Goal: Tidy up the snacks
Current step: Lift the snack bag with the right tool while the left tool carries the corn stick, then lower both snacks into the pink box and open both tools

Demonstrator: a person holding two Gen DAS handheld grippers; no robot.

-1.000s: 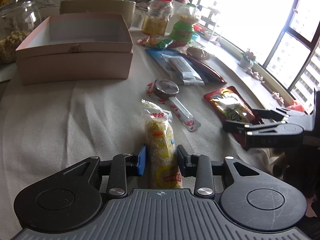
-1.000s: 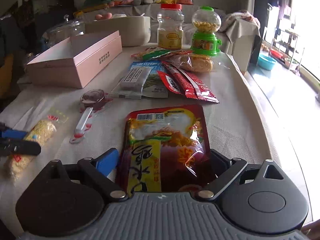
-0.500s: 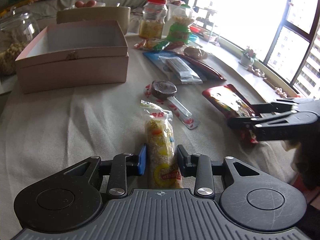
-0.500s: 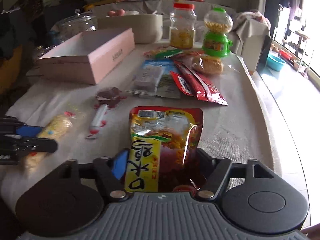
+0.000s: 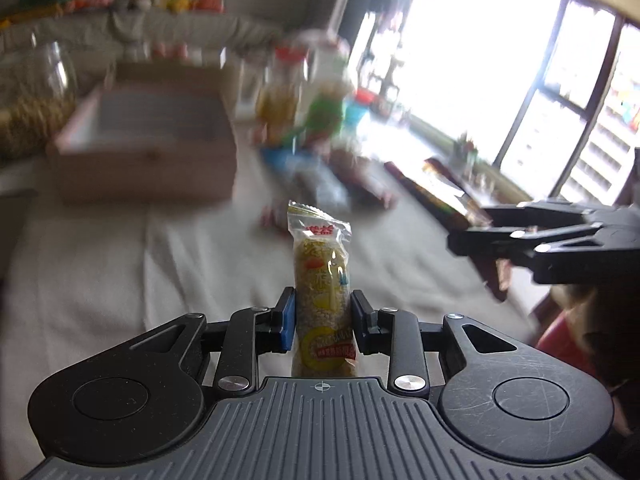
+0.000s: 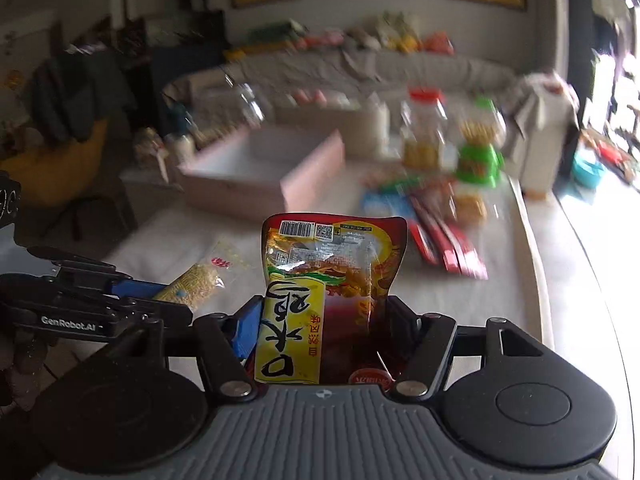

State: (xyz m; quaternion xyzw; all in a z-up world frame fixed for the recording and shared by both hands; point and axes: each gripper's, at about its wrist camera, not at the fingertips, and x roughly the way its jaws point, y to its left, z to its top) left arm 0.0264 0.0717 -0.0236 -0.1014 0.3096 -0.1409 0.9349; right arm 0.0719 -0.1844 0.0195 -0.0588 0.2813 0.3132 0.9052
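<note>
1. left gripper (image 5: 322, 322) clamped narrow on yellow snack bar (image 5: 323, 300), held above the cloth (image 5: 120, 280).
2. pink box (image 6: 264, 172) behind, empty.
3. right gripper (image 6: 320, 332) half-wide, gripping red pouch (image 6: 332, 280), lifted off table.

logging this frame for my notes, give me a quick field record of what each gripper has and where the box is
left gripper: shut on yellow puffed-grain bar, lifted off the cloth
right gripper: shut on red and yellow snack pouch, lifted
pink box: open, on the table ahead of both
loose snacks: on the cloth right of the box
background: motion-blurred
</note>
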